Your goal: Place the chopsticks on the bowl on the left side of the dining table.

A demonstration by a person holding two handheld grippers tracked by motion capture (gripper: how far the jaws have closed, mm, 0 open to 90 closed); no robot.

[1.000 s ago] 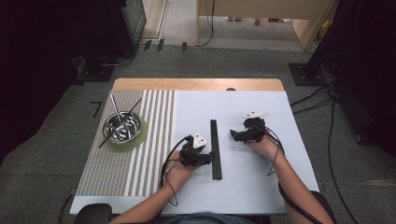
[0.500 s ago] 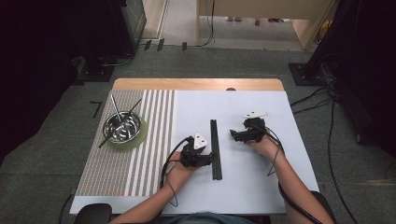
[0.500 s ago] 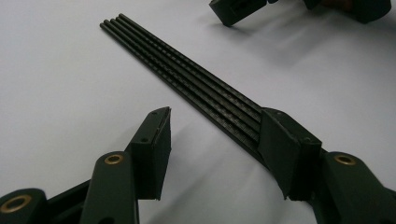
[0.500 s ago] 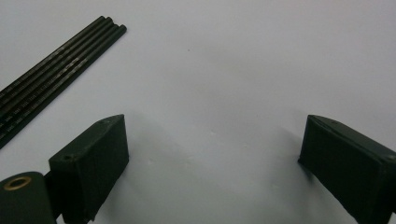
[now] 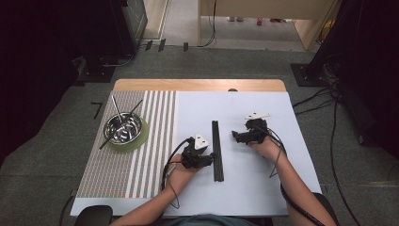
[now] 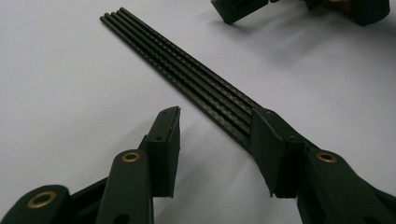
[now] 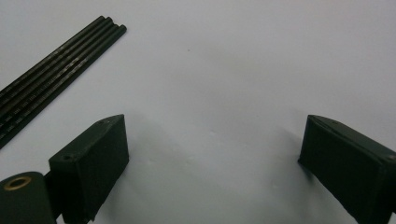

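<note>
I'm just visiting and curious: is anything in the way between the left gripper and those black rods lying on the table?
Nothing visible. The left gripper is already at the near end of the black rods. Its jaws have just been closing, one on each side of the bundle, with bare white table around them. The right gripper sits apart, open, beside the rods.

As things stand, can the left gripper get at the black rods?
Probably yes: the left gripper sits right at the black rods, its jaws have just been closing, with one jaw against the bundle's side and nothing in between.
</note>
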